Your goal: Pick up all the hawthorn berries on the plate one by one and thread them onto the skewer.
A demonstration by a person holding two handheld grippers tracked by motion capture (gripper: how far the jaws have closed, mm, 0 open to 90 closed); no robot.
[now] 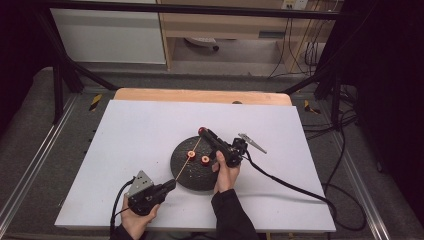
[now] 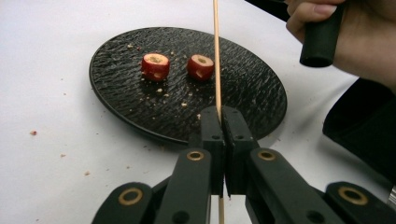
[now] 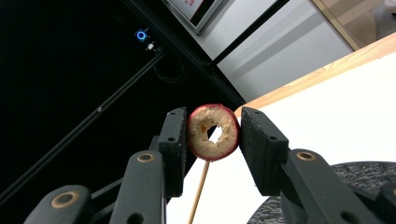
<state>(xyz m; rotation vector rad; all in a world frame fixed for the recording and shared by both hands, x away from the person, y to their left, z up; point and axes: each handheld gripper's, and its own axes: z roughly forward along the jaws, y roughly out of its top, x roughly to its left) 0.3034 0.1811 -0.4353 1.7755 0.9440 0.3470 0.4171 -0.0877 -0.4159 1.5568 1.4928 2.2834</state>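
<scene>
A thin wooden skewer (image 2: 216,56) slants over a black round plate (image 1: 186,175); my left gripper (image 2: 219,113) is shut on its lower end. In the high view this gripper (image 1: 172,184) sits at the plate's near-left rim. Two cored red fruit pieces (image 2: 155,66) (image 2: 201,66) lie on the plate. My right gripper (image 3: 212,135) is shut on a third piece, a red-skinned fruit ring (image 3: 213,132), held above the plate's far edge (image 1: 202,132). The skewer's (image 3: 198,196) top end runs up behind the ring; I cannot tell whether it enters the hole.
The plate rests on a white board (image 1: 125,145) over a wooden table (image 1: 200,95). Crumbs (image 2: 32,133) dot the board near the plate. Black frame bars (image 1: 65,65) and cables (image 1: 295,185) surround the table. A hand (image 2: 364,42) grips the right gripper's handle.
</scene>
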